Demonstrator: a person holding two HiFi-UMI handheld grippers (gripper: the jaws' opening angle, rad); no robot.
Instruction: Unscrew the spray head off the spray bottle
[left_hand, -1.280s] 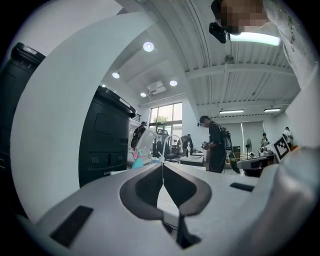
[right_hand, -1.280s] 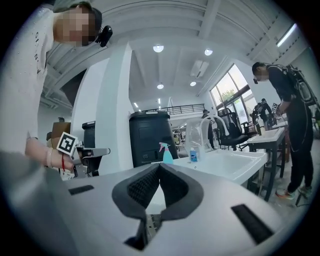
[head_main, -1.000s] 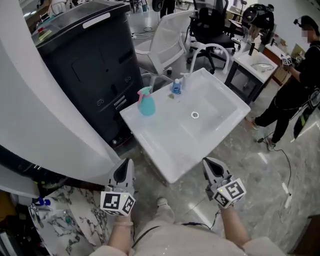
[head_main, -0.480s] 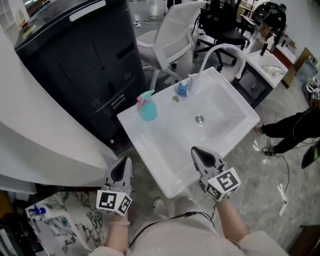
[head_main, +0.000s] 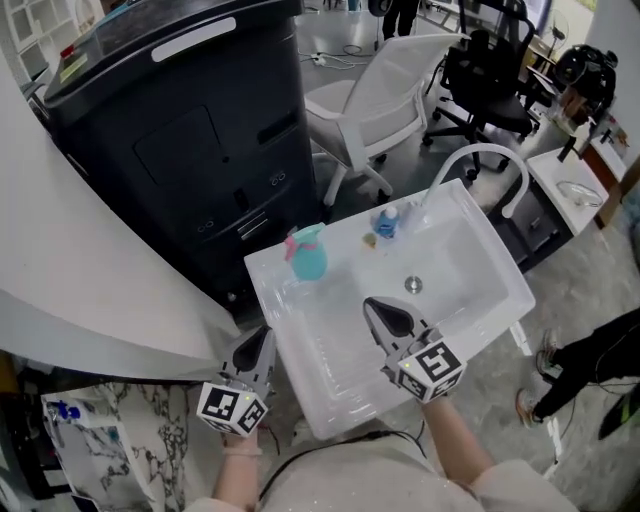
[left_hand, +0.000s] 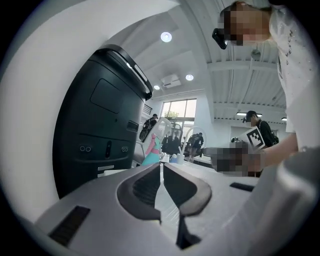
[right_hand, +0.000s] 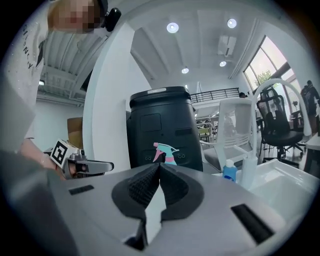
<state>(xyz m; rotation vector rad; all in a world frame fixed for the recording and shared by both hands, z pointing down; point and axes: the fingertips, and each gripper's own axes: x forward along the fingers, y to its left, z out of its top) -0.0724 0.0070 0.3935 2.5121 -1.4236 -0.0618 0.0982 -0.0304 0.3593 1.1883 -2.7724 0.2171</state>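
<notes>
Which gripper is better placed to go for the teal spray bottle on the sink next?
Right, probably. The right gripper hovers over the sink, with the spray bottle straight ahead of its shut jaws; the left gripper sits outside the sink's corner.

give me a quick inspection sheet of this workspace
surface: white sink unit with arched tap
job's things: teal spray bottle upright near the sink's back rim, pink head on
clutter: small blue bottle beside the tap
grippers: left gripper and right gripper both shut, empty, short of the spray bottle
cables: dark cable across the person's front
surroundings: black cabinet, white chair, black office chair
</notes>
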